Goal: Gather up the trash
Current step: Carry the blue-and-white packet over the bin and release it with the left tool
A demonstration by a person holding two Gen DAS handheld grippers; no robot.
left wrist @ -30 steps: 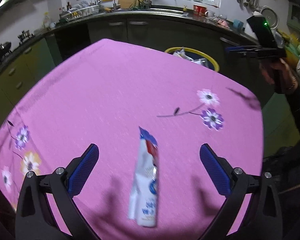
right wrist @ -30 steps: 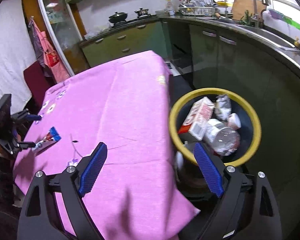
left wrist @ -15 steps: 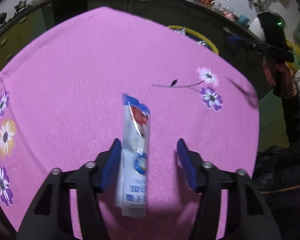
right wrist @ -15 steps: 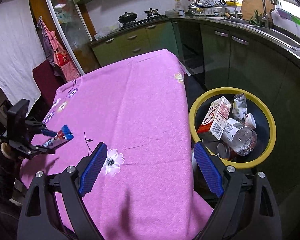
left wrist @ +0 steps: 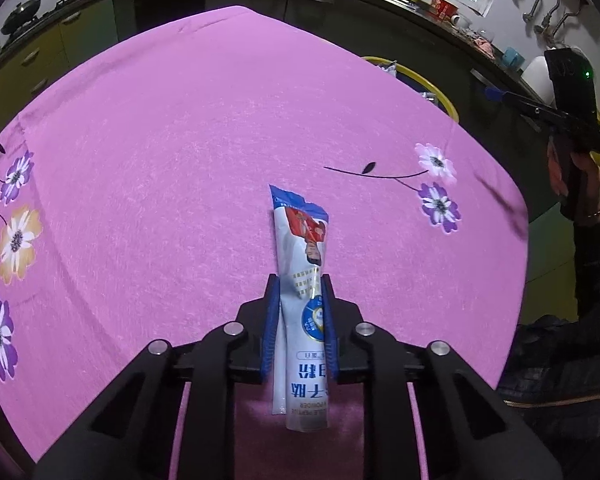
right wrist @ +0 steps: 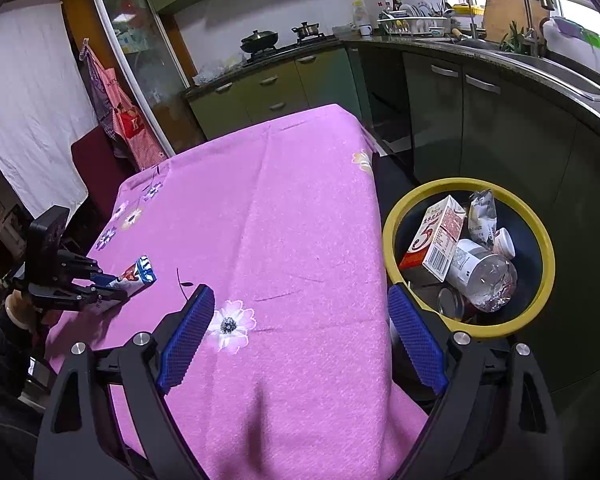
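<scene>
The left gripper (left wrist: 299,316) has its blue jaws pressed together on a long, flat blue-and-white foil sachet with a red picture at its far end (left wrist: 302,280); the grip sits on the sachet's lower middle, so its printed tail hangs back toward the camera and its torn blue top juts forward over the pink flowered tablecloth (left wrist: 180,140). The sachet looks light, thin and limp, probably slick; I judge a pinch across the flat middle, as here, the safest hold, since an end grip would let it flop or slide out; nothing about it seems fragile. The right gripper (right wrist: 300,332) hangs with jaws wide apart, holding nothing, over the tablecloth edge nearest the round yellow-rimmed dark bin (right wrist: 392,220); that bin, beside the tablecloth, already holds a carton, a crushed bottle and wrappers.
</scene>
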